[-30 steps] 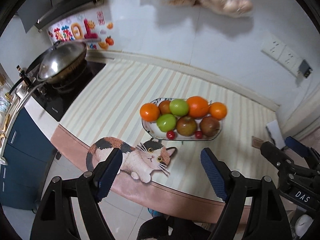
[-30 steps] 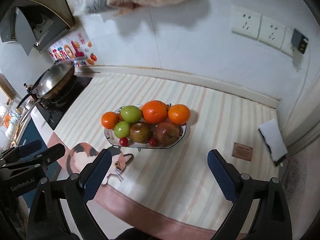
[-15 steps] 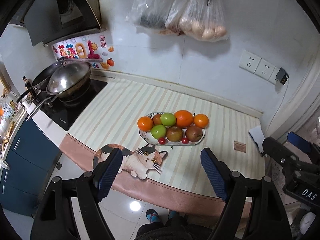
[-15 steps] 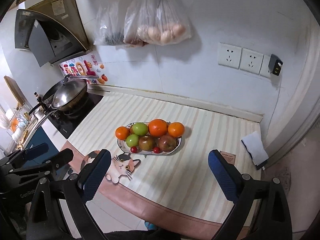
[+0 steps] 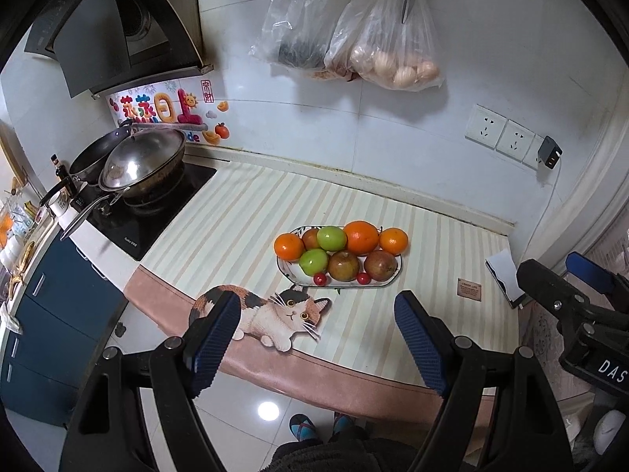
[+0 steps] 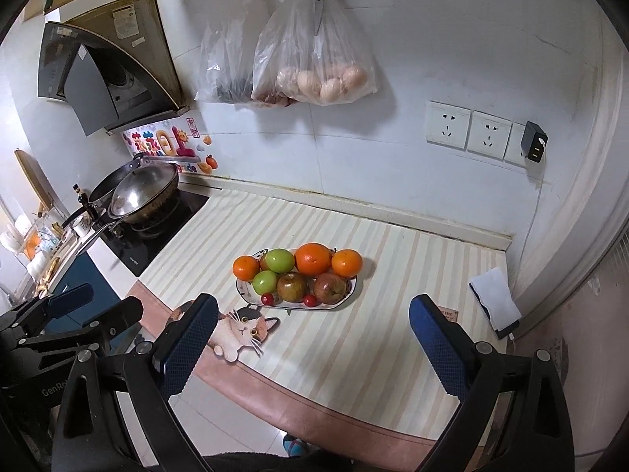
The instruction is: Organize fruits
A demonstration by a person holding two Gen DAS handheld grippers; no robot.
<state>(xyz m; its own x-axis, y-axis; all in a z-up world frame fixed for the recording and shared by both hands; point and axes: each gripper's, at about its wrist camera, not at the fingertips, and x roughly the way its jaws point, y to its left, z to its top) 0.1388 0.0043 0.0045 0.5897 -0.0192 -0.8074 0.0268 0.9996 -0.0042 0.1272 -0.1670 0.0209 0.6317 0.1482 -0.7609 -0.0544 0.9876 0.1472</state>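
Note:
An oval plate (image 5: pixel 395 273) (image 6: pixel 352 289) on the striped counter holds oranges (image 5: pixel 361 237) (image 6: pixel 313 259), green apples (image 5: pixel 313 260) (image 6: pixel 280 260), brownish-red fruits (image 5: pixel 379 265) (image 6: pixel 329 288) and small red cherry-like fruits (image 5: pixel 319 279) (image 6: pixel 267 298). My left gripper (image 5: pixel 316 340) is open and empty, held back from the counter's front edge. My right gripper (image 6: pixel 314 338) is open and empty, also well short of the plate. Each gripper shows at the side of the other's view.
A wok with lid (image 5: pixel 143 159) (image 6: pixel 143 192) sits on the hob at the left. A cat-shaped mat (image 5: pixel 275 314) (image 6: pixel 241 330) lies before the plate. A white cloth (image 6: pixel 496 302) and small card (image 5: pixel 469 289) lie at the right. Bags (image 6: pixel 314 74) and scissors hang on the wall.
Both grippers have pulled back and up from the counter; the plate looks smaller and farther, and the floor and my feet have come into view. Both stay open.

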